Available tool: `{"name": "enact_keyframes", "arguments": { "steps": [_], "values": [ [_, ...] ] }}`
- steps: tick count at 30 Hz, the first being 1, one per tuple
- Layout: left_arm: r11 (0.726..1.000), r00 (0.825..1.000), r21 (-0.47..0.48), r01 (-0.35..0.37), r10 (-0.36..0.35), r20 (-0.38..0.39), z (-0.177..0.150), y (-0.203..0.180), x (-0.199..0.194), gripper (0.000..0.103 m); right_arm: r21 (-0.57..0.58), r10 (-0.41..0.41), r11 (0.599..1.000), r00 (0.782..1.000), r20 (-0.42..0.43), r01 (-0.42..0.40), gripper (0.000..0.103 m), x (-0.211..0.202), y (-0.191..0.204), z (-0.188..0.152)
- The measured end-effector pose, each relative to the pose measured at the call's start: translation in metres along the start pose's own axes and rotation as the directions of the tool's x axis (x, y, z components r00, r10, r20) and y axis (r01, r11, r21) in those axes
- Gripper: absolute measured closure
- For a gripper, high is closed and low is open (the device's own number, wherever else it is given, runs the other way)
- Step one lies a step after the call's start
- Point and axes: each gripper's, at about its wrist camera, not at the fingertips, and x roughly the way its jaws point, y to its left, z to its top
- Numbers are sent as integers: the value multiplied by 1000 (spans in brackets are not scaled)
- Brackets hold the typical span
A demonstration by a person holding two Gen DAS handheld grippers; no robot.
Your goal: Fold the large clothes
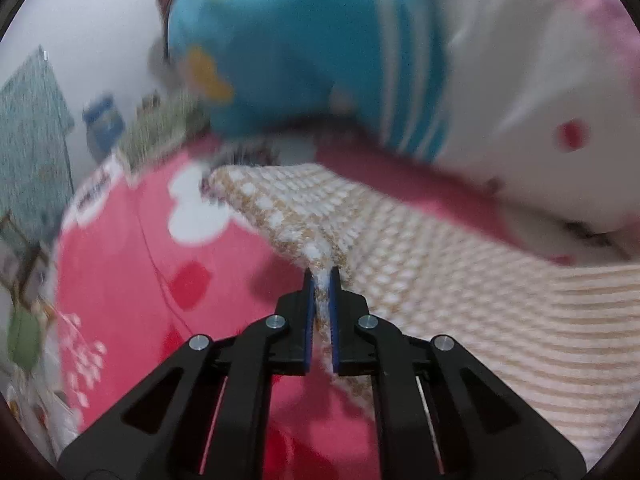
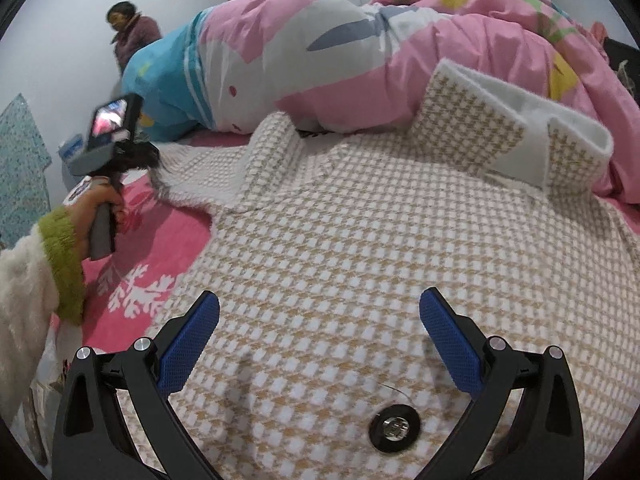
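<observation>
A large beige-and-white houndstooth coat (image 2: 360,248) lies spread over a pink bed sheet (image 2: 160,236). Its collar (image 2: 520,128) sits far right against the quilt, and a black button (image 2: 394,427) lies near the camera. In the left wrist view my left gripper (image 1: 322,276) is shut on an edge of the coat's sleeve (image 1: 280,208), with fabric pinched between the blue pads (image 1: 334,320). In the right wrist view the left gripper (image 2: 154,168), held by a hand (image 2: 96,204), appears at that sleeve's end. My right gripper (image 2: 319,304) hovers open over the coat body, nothing between its fingers.
A bunched pink, white and blue quilt (image 2: 320,64) fills the back of the bed. A person (image 2: 130,28) stands at the far left by the wall. A fluffy white sleeve with green cuff (image 2: 60,264) comes in at the left. Teal cloth (image 1: 32,132) hangs on the wall.
</observation>
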Motion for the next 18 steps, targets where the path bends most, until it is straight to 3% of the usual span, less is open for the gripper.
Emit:
{"name": "enact_keyframes", "arguments": {
  "steps": [4, 6, 8, 12, 15, 18],
  "values": [
    [990, 982, 106, 88, -104, 155, 3, -33, -93, 98, 15, -29, 999, 999, 25, 29, 5, -36, -5, 3],
    [978, 965, 169, 125, -160, 210, -2, -53, -136, 98, 19, -56, 998, 997, 49, 55, 5, -59, -8, 1],
    [949, 934, 258, 181, -248, 256, -14, -79, -191, 98, 28, -91, 996, 994, 68, 89, 5, -85, -16, -5],
    [874, 885, 391, 290, -400, 238, -48, -128, -264, 98, 82, -164, 984, 984, 76, 158, 5, -133, -40, -32],
    [800, 855, 494, 339, -482, 193, -86, -169, -302, 97, 142, -210, 969, 976, 60, 200, 5, -159, -63, -58],
    [733, 846, 546, 405, -527, 80, -123, -208, -310, 97, 195, -246, 952, 969, 27, 236, 5, -178, -84, -87]
  ]
}}
